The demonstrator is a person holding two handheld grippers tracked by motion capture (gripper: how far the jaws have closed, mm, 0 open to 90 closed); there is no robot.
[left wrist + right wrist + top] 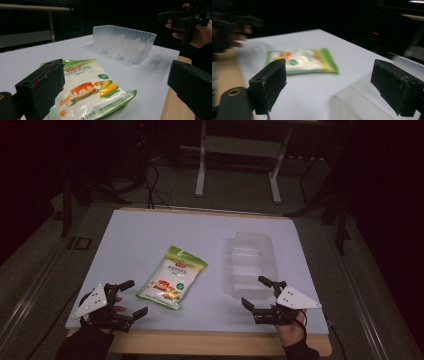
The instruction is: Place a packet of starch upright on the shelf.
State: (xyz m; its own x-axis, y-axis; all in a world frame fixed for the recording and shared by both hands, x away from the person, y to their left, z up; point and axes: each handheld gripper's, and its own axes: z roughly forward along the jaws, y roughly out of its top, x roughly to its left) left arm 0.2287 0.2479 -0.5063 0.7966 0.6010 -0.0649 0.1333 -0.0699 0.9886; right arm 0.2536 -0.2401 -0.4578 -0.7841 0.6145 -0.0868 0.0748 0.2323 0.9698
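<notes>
- White sheeting covers most of the table [150,235], with a strip of bare wood along the near edge; beyond the far edge the room is dark, and only the pale legs of a stand [200,170] and some cables on the floor can be made out.
- Translucent plastic, the tray [252,265] lies on the right half of the table, long side running away from the person; its inner dividers are faint in the high view and clearer in the left gripper view [125,43]. The right gripper view catches just a blurred pale corner of it.
- Green-edged and white, the pouch [172,277] lies flat near the middle of the table, left of the tray and apart from it. The left gripper view shows corn and a pudding printed on it [92,90]; a finger hides its near left part and the small print cannot be read. In the right gripper view it is smeared [302,61].
- Left gripper [131,299] hovers at the near left corner, just beside the pouch, fingers spread wide with nothing between them.
- Right gripper [256,292] sits at the tray's near end, fingers apart and empty; whether it touches the tray cannot be told.
</notes>
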